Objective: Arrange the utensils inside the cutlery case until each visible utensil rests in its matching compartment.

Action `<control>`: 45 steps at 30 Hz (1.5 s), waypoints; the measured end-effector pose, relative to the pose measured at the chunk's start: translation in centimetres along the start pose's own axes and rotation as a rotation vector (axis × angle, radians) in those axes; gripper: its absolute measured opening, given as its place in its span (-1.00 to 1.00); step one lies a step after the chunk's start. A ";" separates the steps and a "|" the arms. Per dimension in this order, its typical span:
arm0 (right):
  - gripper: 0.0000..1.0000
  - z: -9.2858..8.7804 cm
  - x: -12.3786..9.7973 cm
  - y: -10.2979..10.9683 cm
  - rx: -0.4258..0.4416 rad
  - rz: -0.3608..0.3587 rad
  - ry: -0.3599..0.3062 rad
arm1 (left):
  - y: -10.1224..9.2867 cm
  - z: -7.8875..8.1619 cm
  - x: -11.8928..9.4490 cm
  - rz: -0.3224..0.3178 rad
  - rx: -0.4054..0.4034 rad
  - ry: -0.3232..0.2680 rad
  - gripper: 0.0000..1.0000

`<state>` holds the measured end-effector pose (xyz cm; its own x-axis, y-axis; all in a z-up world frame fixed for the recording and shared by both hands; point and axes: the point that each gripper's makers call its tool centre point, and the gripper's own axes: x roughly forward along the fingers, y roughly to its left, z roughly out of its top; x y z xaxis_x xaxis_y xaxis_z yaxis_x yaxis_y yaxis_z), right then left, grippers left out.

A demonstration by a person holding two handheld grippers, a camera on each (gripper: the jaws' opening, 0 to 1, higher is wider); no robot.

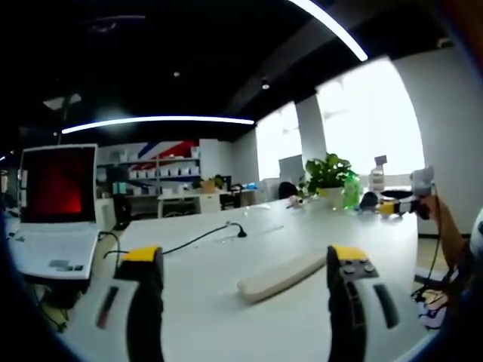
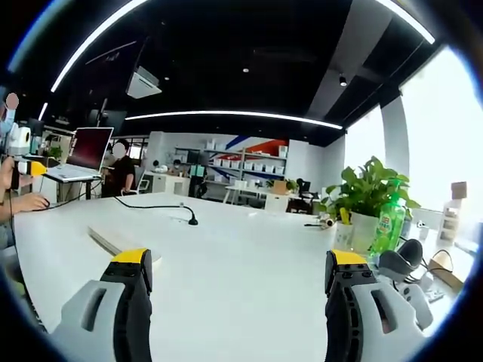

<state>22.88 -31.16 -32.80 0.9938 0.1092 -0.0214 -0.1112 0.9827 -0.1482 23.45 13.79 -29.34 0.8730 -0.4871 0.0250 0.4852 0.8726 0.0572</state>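
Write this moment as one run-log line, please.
left gripper: open, empty | right gripper: open, empty | long cream-white closed case: on white table, untouched | utensils: unseen

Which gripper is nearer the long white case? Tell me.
Left: the long white case lies just ahead between the left gripper's jaws; the right gripper has it farther off, leftward.

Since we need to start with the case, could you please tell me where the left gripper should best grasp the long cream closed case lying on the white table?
Probably across the middle of the long cream closed case, from above: it lies flat and narrow on the white table, slanting between the left gripper's open jaws.
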 end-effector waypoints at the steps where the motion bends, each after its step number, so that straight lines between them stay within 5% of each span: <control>1: 0.99 0.0 0.0 0.0 0.000 0.000 0.000 | 0.0 0.0 0.0 0.000 -0.001 0.000 0.89; 45: 0.99 0.2 -0.2 -0.3 0.000 -0.008 -0.004 | -0.2 0.1 0.0 -0.009 -0.005 -0.006 0.89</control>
<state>22.76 -31.46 -32.56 0.9946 0.1022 -0.0167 -0.1035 0.9836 -0.1479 23.31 13.61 -29.23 0.8682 -0.4953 0.0305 0.4935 0.8682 0.0522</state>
